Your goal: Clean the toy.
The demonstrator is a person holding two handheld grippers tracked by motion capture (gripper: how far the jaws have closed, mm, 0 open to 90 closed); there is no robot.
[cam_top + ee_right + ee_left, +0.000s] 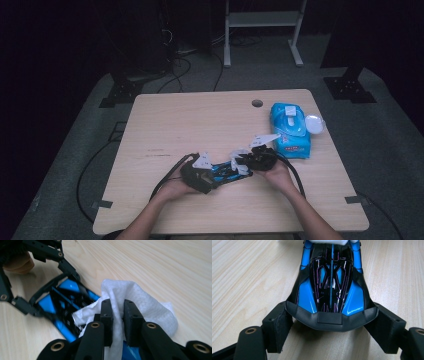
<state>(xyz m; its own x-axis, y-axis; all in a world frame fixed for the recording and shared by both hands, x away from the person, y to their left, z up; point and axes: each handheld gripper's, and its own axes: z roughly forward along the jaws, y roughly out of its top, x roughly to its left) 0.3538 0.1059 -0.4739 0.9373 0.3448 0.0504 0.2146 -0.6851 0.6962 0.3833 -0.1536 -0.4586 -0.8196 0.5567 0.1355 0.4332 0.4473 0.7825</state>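
A blue and black toy car (225, 170) (331, 285) (63, 301) lies on the wooden table (200, 120) near its front edge. My left gripper (202, 176) (329, 322) is shut on the car's black rear end, one jaw on each side. My right gripper (243, 163) (117, 315) is shut on a crumpled white wipe (140, 302) (329, 242) and presses it onto the car's far end. The wipe hides that end of the car.
A blue pack of wet wipes (290, 130) with its white lid (314, 124) flipped open lies at the table's right side. A round cable hole (257, 103) sits near the far edge. Cables trail off the front of the table.
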